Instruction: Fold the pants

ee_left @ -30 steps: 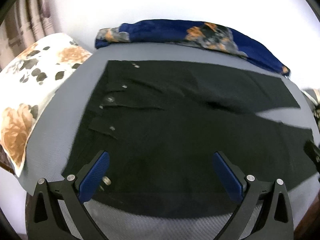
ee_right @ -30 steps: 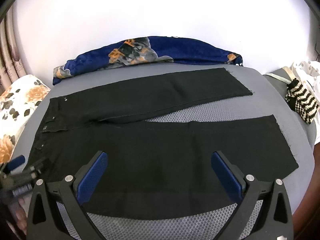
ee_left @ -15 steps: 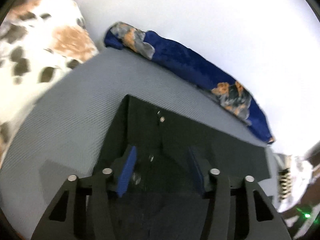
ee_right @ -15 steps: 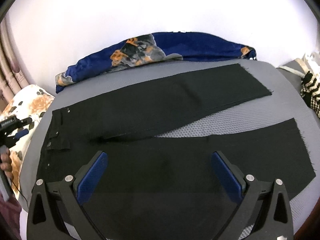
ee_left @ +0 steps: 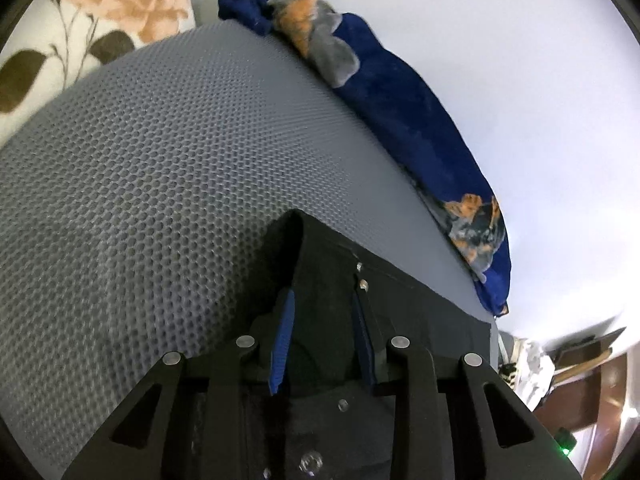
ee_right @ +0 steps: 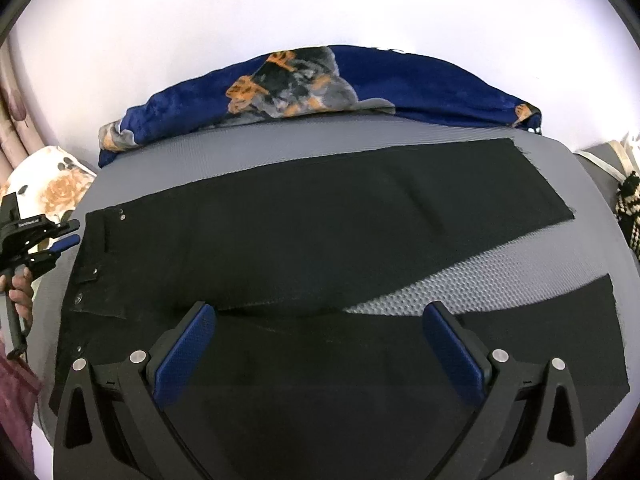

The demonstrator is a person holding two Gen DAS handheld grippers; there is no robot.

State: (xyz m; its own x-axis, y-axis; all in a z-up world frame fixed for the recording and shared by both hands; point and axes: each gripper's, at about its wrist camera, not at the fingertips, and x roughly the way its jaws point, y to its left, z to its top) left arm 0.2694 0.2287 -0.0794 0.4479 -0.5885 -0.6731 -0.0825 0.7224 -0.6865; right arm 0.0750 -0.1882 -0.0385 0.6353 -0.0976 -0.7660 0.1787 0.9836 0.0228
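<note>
On the grey mesh bed (ee_right: 400,148) the black pants (ee_right: 320,240) lie flat, waistband at the left end and both legs running off to the right, with a wedge of bare mesh showing between the legs. My left gripper (ee_left: 322,300) sits at the far corner of the waistband; its jaws are closing with the waistband fabric between the blue pads (ee_left: 285,332), though I cannot tell if they press on it yet. In the right wrist view that gripper (ee_right: 66,236) shows at the left edge, held by a hand (ee_right: 20,288). My right gripper (ee_right: 320,336) hangs over the near leg by the crotch, jaws wide apart and holding nothing. A blue blanket (ee_right: 320,80) lies along the far side, a flowered pillow (ee_left: 92,12) at the left.
</note>
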